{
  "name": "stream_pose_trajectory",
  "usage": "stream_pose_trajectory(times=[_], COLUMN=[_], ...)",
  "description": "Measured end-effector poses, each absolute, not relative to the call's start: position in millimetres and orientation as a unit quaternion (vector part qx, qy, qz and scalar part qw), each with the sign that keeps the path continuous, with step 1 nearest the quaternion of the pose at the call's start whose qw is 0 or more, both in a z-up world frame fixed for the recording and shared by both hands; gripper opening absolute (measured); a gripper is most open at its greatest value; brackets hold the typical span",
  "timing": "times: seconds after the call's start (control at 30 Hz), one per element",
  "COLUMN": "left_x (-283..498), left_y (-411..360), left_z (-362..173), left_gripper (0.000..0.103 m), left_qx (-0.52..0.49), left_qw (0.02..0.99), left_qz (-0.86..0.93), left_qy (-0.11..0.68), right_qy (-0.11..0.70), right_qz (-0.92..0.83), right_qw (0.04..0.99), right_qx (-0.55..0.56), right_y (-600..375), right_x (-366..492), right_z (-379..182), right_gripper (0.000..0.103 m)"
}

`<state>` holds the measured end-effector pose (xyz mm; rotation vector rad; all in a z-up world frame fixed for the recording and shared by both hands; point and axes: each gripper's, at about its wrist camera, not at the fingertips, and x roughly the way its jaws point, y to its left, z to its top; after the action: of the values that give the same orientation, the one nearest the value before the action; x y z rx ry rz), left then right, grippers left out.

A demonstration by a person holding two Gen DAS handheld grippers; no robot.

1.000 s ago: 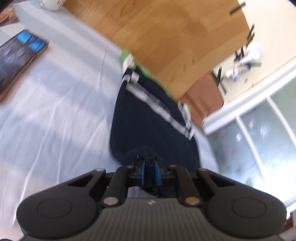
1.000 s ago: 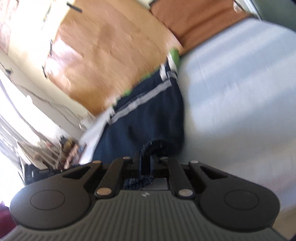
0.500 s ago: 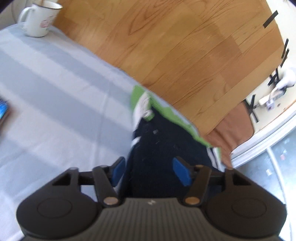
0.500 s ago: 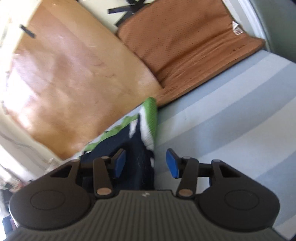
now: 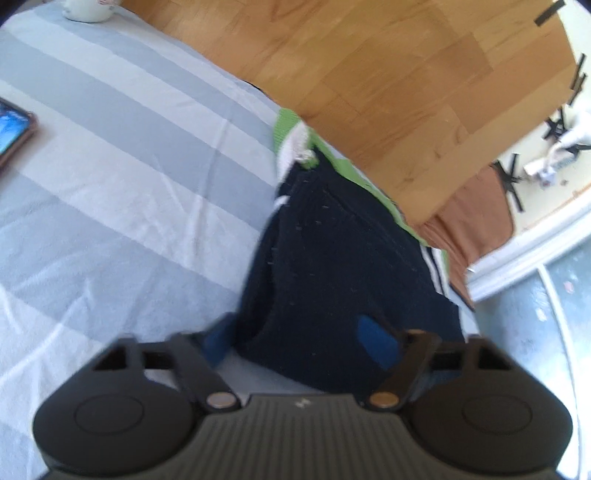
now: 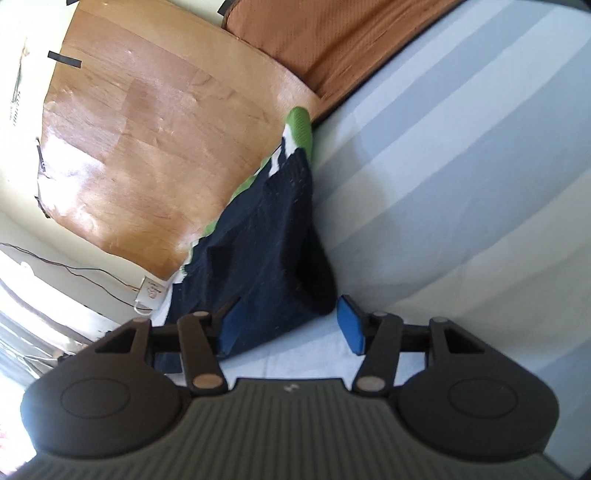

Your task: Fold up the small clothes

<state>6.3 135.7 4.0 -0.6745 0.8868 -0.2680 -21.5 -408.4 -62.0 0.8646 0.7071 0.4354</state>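
Left wrist view: left gripper (image 5: pixel 299 341) with jaws spread wide, nothing pinched; both blue pads (image 5: pixel 376 341) visible, the left one partly hidden behind the garment's near edge. Navy garment (image 5: pixel 340 266) lies on the striped grey-white sheet (image 5: pixel 110 155), running from between the jaws toward the far right edge of the bed. Green and white trim at its far end; a striped bit on the right side, hard to make out. Its near hem is cut off by the gripper body. Phone (image 5: pixel 13 131) at far left, cropped by the frame. Mug (image 5: pixel 86 7) at top left, only its base showing. Wood floor (image 5: pixel 388 74) beyond the bed.

Right wrist view: right gripper (image 6: pixel 288 326) also spread, empty. Garment (image 6: pixel 266 251) sits near the left finger, covering part of its pad; right pad over bare sheet (image 6: pixel 461 184). Left portion of garment hidden behind the gripper. Brown mat (image 6: pixel 332 40) at far edge
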Motion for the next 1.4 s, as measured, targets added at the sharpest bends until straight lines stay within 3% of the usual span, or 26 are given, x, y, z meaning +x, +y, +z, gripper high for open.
stream_pose_trajectory(times=[0.03,0.07,0.23,0.27,0.3,0.33,0.4,0.7,1.03,1.07,1.13,1.17,1.4], left_x=[5,7,4,2,0,-3,-11,-45,-114,-116,-117,-118,-107], left_y=[136,136,144,144,145,146,149,148,164,165,170,174,172], left_z=[3,-2,-8,-6,-3,1,12,33,20,15,7,6,53], left_gripper=[0.029,0.022,0.017,0.017,0.017,0.016,0.016,0.015,0.016,0.02,0.022,0.024,0.024], left_qx=[-0.316,-0.325,-0.367,-0.367,-0.367,-0.367,-0.366,-0.335,-0.33,-0.33,-0.329,-0.333,-0.295], left_qw=[0.842,0.838,0.826,0.826,0.827,0.828,0.833,0.845,0.84,0.838,0.835,0.834,0.882], left_qz=[-0.116,-0.112,-0.103,-0.102,-0.102,-0.103,-0.111,-0.137,-0.129,-0.121,-0.1,-0.099,-0.127], left_qy=[0.422,0.425,0.416,0.416,0.415,0.411,0.399,0.394,0.411,0.417,0.43,0.428,0.344], right_qy=[0.333,0.332,0.324,0.325,0.331,0.344,0.342,0.303,0.331,0.337,0.355,0.353,0.266], right_qz=[0.203,0.2,0.186,0.182,0.173,0.167,0.161,0.17,0.18,0.176,0.133,0.107,0.113], right_qw=[0.825,0.824,0.83,0.833,0.837,0.836,0.834,0.863,0.862,0.861,0.863,0.869,0.908], right_qx=[0.409,0.414,0.414,0.409,0.4,0.394,0.402,0.367,0.339,0.338,0.334,0.329,0.305], right_y=[-404,-401,-384,-381,-378,-377,-380,-394,-386,-387,-392,-397,-402], right_x=[-20,-17,5,8,11,13,9,-58,-112,-111,-106,-105,-97], right_z=[-58,-57,-54,-53,-52,-54,-54,-21,-32,-35,-42,-42,-4], right_gripper=[0.064,0.067,0.065,0.059,0.037,0.024,0.018,0.01,0.011,0.016,0.036,0.053,0.054])
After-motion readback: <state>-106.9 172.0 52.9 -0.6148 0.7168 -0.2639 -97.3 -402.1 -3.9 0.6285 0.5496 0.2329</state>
